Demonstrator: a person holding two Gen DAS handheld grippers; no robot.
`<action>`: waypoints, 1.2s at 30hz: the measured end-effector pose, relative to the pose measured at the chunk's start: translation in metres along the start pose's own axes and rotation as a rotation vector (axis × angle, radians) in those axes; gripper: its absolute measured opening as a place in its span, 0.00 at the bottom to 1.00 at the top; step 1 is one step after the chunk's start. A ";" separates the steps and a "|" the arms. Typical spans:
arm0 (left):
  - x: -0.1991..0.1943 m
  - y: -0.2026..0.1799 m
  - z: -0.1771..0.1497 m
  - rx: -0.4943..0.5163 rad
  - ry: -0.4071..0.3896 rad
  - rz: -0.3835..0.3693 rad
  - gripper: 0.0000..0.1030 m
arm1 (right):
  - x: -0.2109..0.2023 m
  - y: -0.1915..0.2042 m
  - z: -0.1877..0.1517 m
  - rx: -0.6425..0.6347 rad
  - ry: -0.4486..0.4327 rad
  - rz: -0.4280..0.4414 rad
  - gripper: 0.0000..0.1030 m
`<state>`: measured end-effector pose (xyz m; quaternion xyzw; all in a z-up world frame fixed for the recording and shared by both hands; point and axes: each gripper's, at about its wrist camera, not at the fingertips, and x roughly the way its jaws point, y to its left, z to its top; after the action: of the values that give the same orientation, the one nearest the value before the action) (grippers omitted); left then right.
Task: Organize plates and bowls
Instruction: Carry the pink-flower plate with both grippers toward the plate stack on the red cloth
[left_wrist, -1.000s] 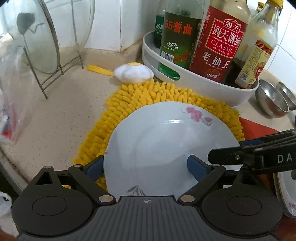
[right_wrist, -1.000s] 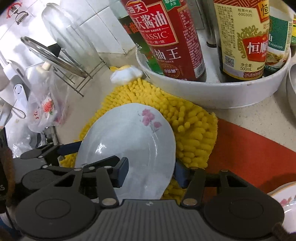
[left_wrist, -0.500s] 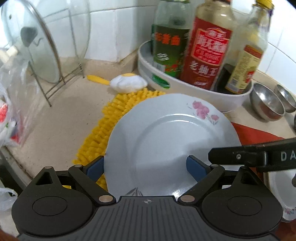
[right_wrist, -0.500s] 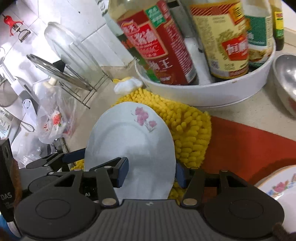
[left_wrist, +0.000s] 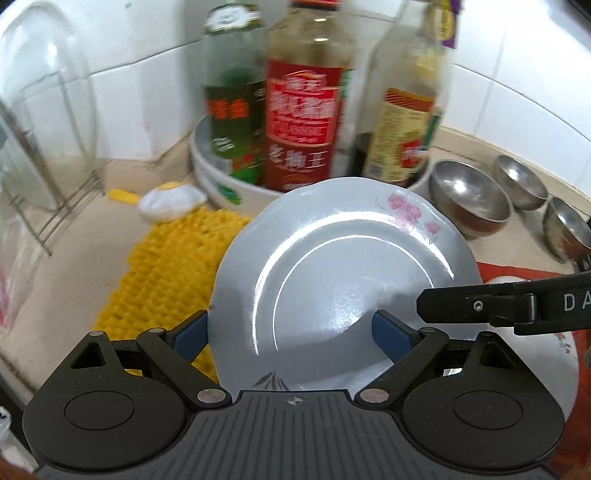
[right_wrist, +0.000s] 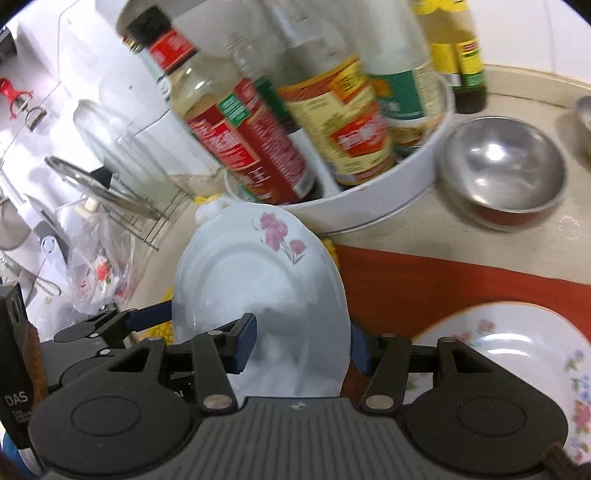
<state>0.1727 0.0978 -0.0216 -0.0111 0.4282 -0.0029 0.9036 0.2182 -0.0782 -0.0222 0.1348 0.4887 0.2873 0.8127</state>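
A white plate with pink flowers (left_wrist: 343, 273) is held up off the counter by both grippers. My left gripper (left_wrist: 291, 334) is shut on its near edge, one blue pad on each side. My right gripper (right_wrist: 301, 345) is shut on the same plate (right_wrist: 258, 280) from the right edge. A second flowered plate (right_wrist: 517, 343) lies on the red mat (right_wrist: 424, 288) to the right; it also shows in the left wrist view (left_wrist: 546, 354). Steel bowls (left_wrist: 469, 195) stand on the counter at the back right.
A white round tray (left_wrist: 221, 181) holding several sauce bottles stands just behind the plate. A yellow chenille mat (left_wrist: 166, 266) lies on the left. A lid rack with glass lids (left_wrist: 44, 122) stands far left. An egg-shaped sponge (left_wrist: 170, 199) lies by the tray.
Both grippers have lifted the plate off the yellow mat and carried it up and to the right, toward the red mat and the second plate.
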 end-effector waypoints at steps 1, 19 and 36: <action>-0.001 -0.004 0.000 0.008 -0.003 -0.007 0.93 | -0.004 -0.003 -0.002 0.009 -0.009 -0.007 0.48; -0.002 -0.097 -0.005 0.185 0.008 -0.165 0.93 | -0.084 -0.058 -0.048 0.173 -0.106 -0.144 0.48; 0.014 -0.143 -0.020 0.287 0.063 -0.229 0.92 | -0.109 -0.101 -0.079 0.290 -0.126 -0.218 0.48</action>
<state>0.1662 -0.0460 -0.0419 0.0693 0.4476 -0.1672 0.8757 0.1444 -0.2286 -0.0332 0.2143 0.4846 0.1151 0.8402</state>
